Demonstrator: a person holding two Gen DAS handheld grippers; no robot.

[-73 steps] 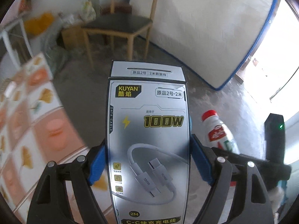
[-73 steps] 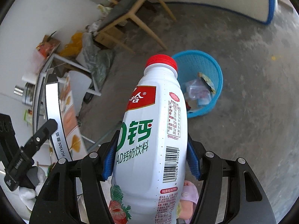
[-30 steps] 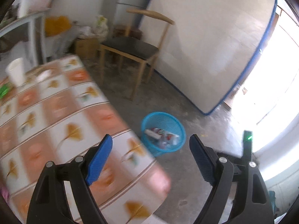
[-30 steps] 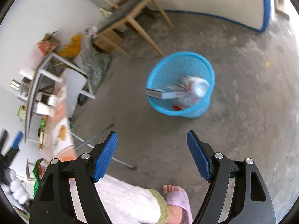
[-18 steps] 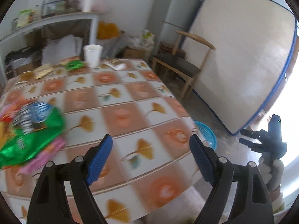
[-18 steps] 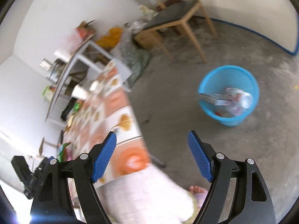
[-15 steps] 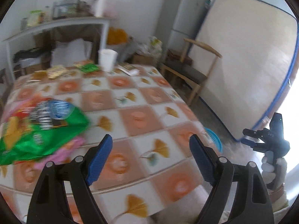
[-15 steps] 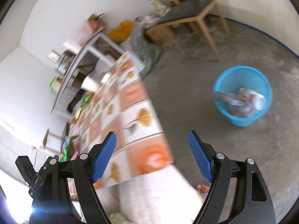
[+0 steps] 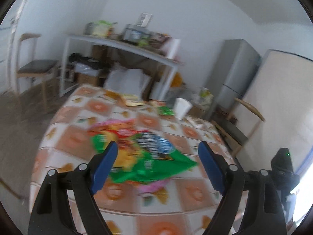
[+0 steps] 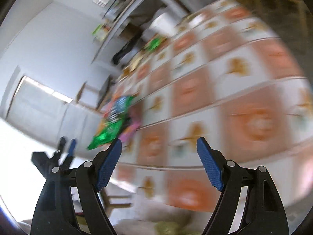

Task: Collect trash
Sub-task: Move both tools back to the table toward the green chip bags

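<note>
A pile of snack bags, green on top (image 9: pixel 148 156) with red and pink ones under it, lies on the table with the orange flower-pattern cloth (image 9: pixel 187 192). My left gripper (image 9: pixel 158 166) is open and empty, just in front of and above the pile. My right gripper (image 10: pixel 159 161) is open and empty over the table's near edge; the same pile (image 10: pixel 113 121) shows up and to its left, blurred. The left gripper (image 10: pixel 64 148) shows at the left of the right wrist view. The right gripper (image 9: pixel 283 168) shows at the right of the left wrist view.
A white paper cup (image 9: pixel 183 107), a small green packet (image 9: pixel 165 110) and flat wrappers (image 9: pixel 133 99) lie at the table's far end. Behind stand a grey shelf table (image 9: pixel 121 47), a fridge (image 9: pixel 232 74) and wooden chairs (image 9: pixel 35 66) (image 9: pixel 238 125). The right wrist view is blurred.
Both grippers let go of the cable box and the drink bottle into the blue basket, then swung away from it to the table. The snack pile now sits between the left fingers.
</note>
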